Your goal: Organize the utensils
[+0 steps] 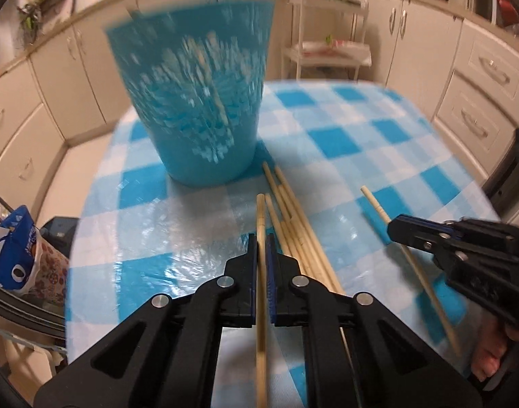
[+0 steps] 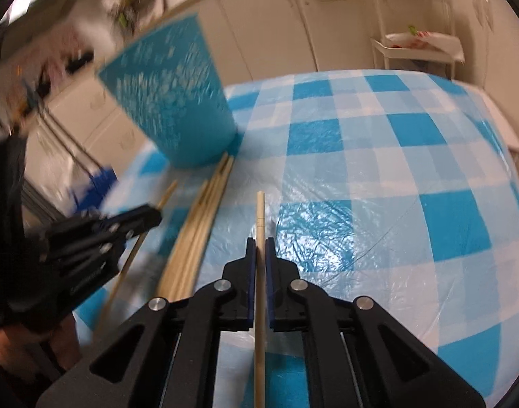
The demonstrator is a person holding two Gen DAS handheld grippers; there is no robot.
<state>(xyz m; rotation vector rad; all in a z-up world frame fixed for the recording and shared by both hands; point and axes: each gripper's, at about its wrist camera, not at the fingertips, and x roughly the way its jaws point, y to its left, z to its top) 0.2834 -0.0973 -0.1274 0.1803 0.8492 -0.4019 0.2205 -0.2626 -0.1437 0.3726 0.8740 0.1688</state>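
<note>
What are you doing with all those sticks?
Sorting chopsticks. The left gripper is shut on one chopstick, and the right gripper is shut on another chopstick. More lie in a pile on the checked table, beside the blue cup. A few sticks seem to stand in the cup; it's blurry.

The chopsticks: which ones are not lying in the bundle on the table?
Two: one chopstick clamped in the left hand-held gripper, another chopstick clamped in the right hand-held gripper. The bundle lies loose.
</note>
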